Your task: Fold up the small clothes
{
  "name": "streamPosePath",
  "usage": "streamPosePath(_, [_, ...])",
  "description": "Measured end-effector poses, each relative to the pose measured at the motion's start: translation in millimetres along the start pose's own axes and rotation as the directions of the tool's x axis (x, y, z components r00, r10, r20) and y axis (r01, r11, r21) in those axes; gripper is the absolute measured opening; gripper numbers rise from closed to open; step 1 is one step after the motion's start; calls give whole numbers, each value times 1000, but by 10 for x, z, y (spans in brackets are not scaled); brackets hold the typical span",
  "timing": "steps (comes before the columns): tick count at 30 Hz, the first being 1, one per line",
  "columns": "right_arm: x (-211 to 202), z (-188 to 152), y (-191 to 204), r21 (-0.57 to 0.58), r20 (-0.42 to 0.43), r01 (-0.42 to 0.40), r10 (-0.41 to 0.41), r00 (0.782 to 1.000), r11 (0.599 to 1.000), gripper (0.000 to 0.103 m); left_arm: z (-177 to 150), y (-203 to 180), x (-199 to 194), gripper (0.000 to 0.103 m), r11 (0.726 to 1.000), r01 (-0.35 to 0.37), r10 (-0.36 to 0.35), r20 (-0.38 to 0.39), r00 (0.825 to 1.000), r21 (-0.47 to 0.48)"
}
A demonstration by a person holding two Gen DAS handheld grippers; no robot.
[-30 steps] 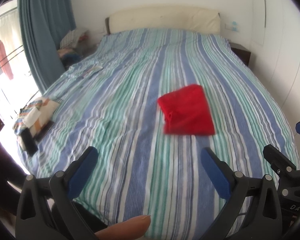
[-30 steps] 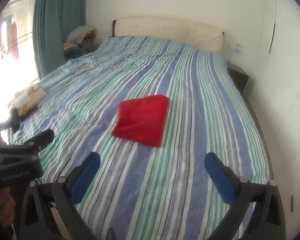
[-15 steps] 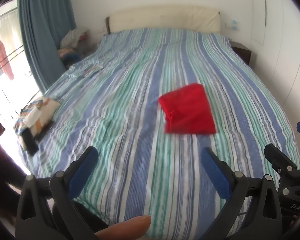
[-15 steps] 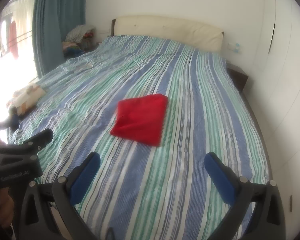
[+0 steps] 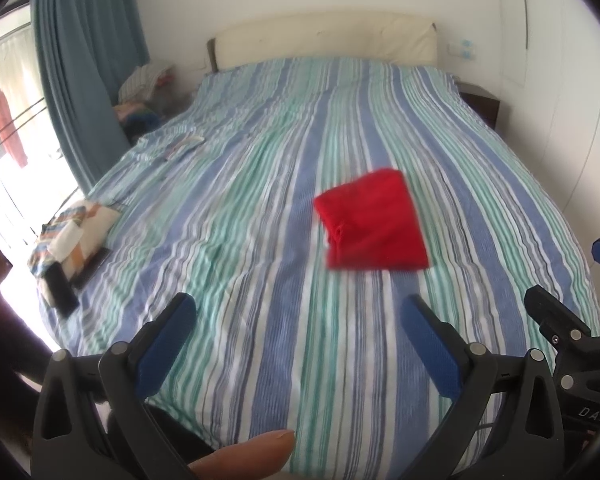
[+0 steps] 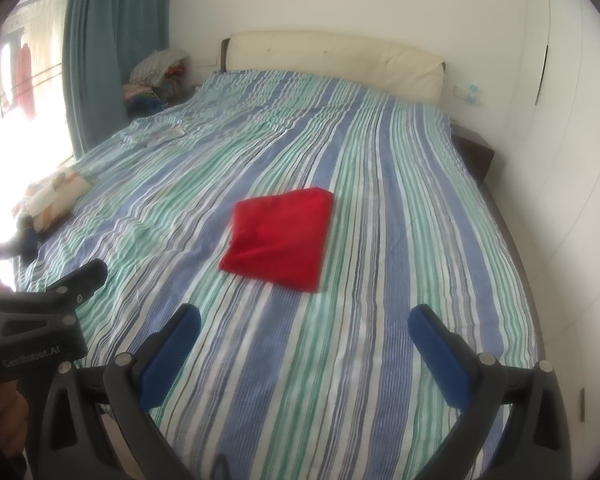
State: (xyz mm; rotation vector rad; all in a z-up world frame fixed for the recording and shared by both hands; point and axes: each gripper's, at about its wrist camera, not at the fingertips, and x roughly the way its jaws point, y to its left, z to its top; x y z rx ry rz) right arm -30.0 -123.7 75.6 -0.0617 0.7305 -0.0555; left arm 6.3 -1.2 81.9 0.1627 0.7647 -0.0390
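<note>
Left gripper and right gripper at 6 o'clock, fingers apart, empty. Beyond, at 12 o'clock on bed, red cloth, apparently folded. Probably between items: next, fetch another garment.

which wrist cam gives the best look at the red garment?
Right wrist: the red garment sits near frame centre, whole outline and folded edges visible on the striped bed. Left wrist shows it whole too, but right of centre and slightly blurred.
</note>
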Motion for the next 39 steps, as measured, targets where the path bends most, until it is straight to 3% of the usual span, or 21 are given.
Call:
streamPosePath(9, [-32, 8, 0, 5, 0, 1, -1, 1000, 1000, 102, 34, -21, -26, 103, 1000, -24, 24, 22, 999, 12])
streamPosePath(33, [-47, 30, 1, 10, -5, -3, 3, 1000, 1000, 102, 31, 5, 4, 102, 999, 31, -31, 4, 1000, -8])
streamPosePath(39, [-33, 10, 24, 17, -11, -2, 3, 1000, 1000, 102, 34, -6, -26, 102, 1000, 10, -10, 20, 1000, -2])
